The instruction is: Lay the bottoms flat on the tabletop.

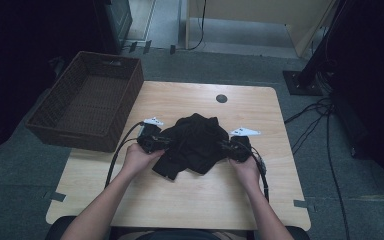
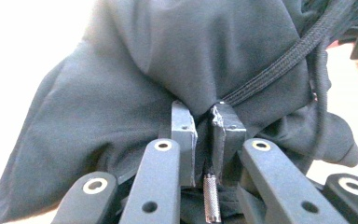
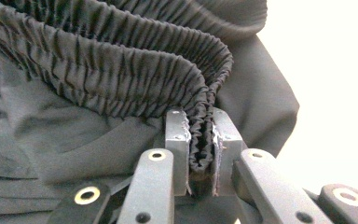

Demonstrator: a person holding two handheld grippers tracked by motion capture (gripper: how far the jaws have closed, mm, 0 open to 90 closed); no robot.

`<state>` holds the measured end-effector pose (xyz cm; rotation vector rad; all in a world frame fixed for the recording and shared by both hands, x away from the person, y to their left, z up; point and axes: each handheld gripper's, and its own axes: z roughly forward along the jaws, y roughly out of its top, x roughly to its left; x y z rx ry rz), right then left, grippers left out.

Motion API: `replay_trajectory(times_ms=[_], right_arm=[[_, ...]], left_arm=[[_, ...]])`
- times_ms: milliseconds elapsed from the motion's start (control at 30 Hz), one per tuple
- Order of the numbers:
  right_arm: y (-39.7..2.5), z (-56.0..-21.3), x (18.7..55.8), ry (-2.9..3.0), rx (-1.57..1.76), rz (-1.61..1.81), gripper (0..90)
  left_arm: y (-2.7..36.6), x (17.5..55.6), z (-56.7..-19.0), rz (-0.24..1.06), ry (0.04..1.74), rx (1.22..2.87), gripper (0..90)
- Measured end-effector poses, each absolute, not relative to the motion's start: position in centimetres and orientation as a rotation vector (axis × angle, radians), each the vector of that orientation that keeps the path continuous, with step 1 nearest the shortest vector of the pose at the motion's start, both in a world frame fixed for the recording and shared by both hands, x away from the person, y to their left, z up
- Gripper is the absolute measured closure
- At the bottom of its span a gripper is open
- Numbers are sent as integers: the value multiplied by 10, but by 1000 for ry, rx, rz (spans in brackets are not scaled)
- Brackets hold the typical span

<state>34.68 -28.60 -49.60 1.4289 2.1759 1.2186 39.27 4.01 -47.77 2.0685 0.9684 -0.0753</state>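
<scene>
A black garment [image 1: 193, 142] lies bunched in the middle of the wooden table [image 1: 190, 200]. My left gripper [image 1: 166, 143] is shut on its left edge; in the left gripper view the jaws pinch dark cloth [image 2: 168, 60] beside a braided black drawstring [image 2: 279, 65]. My right gripper [image 1: 223, 147] is shut on the right edge; the right gripper view shows the gathered elastic waistband [image 3: 121, 70] clamped between the jaws. A hand holds each gripper.
A dark wicker basket [image 1: 91, 100] stands at the table's left edge, partly off it. A round grommet hole [image 1: 221, 98] sits near the far edge. Cables [image 1: 325, 130] trail over the floor on the right. Bare wood lies in front of the garment.
</scene>
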Motion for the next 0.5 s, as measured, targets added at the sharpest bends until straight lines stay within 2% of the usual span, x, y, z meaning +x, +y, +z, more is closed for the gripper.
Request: replay_trajectory(times_ms=[233,500], right_arm=[[-302,-485,350,2102,1474,1236,811],[-325,-479,354,2014,1542,1203,812]], left_arm=[[63,393,-470,-75,1043,1989,843],[69,387,-467,-83,1058,2005,847]])
